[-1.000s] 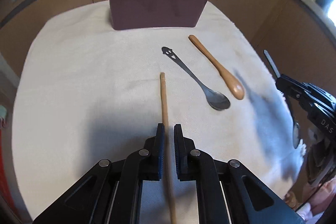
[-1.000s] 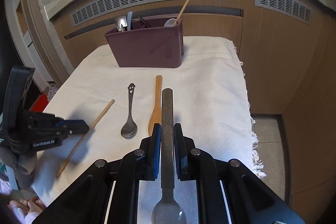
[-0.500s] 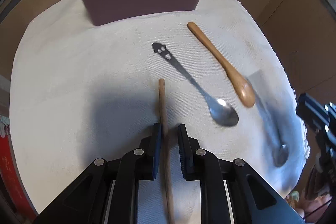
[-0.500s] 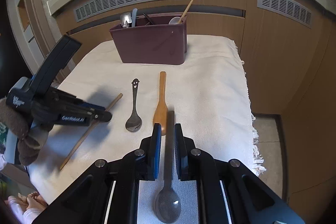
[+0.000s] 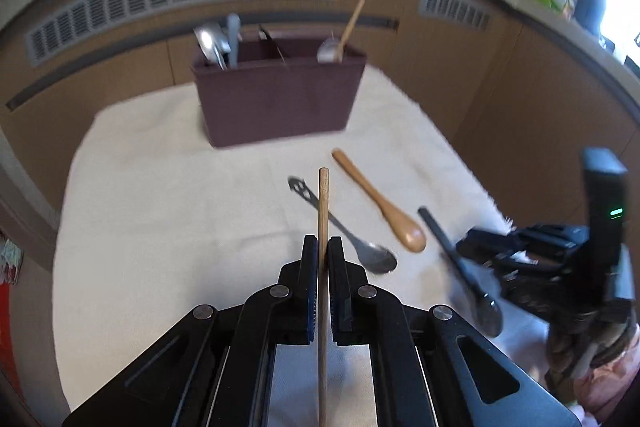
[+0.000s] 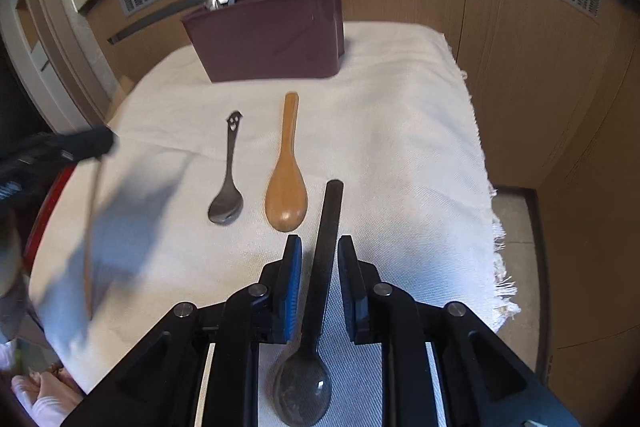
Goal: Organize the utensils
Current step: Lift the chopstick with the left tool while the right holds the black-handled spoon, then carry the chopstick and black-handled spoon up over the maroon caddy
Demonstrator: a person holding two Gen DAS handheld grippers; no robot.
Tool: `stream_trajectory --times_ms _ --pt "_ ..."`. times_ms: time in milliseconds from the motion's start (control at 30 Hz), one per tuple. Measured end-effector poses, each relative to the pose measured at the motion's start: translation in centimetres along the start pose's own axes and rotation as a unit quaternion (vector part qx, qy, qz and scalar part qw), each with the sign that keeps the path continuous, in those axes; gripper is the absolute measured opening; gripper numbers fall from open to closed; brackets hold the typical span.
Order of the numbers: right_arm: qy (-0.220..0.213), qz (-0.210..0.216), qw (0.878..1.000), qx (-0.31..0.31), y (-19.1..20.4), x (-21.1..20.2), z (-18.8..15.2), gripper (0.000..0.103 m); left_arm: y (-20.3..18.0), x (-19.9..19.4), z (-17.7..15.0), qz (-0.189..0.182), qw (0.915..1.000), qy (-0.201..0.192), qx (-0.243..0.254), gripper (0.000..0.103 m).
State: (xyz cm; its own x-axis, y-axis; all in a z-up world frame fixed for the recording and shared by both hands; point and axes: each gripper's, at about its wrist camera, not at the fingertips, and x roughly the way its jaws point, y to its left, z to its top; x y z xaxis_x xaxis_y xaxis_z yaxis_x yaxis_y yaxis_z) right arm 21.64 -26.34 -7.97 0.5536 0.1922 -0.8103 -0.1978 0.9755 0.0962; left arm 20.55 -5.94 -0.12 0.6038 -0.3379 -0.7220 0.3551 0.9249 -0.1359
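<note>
Wooden chopstick (image 5: 323,211) clamped in my left fingers (image 5: 309,267) — I'd carry it toward the caddy (image 5: 276,99) at twelve o'clock; right fingers (image 6: 291,267) are opening, black spoon (image 6: 326,247) loose between.

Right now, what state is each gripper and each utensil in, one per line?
left gripper: shut on the wooden chopstick, lifted off the cloth.
right gripper: jaws opening, pads clear of the black spoon lying between them.
smiley-handled spoon: lying flat, untouched.
wooden spoon: lying flat, untouched.
utensil holder: upright, partly filled.
</note>
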Motion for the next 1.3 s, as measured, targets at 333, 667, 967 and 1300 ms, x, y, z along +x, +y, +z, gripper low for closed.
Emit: stream_trajectory --times_ms 333,667,967,1300 --pt "0.026 -0.036 0.998 -0.055 2.1 1.7 0.6 0.011 2.2 -3.3 0.0 -0.019 0.9980 -0.049 -0.035 0.005" --pt "-0.094 0.006 0.996 -0.010 1.9 -6.9 0.7 0.011 2.0 -7.1 -0.2 -0.034 0.9944 -0.093 -0.035 0.005" --pt "-0.186 0.009 0.982 -0.030 3.7 -10.6 2.8 0.011 1.4 -9.3 1.7 -0.041 0.9905 -0.128 -0.029 0.005" --pt "-0.360 -0.027 0.931 -0.047 3.5 -17.9 16.2 0.011 1.0 -13.5 12.9 -0.022 0.9713 -0.236 0.014 0.005"
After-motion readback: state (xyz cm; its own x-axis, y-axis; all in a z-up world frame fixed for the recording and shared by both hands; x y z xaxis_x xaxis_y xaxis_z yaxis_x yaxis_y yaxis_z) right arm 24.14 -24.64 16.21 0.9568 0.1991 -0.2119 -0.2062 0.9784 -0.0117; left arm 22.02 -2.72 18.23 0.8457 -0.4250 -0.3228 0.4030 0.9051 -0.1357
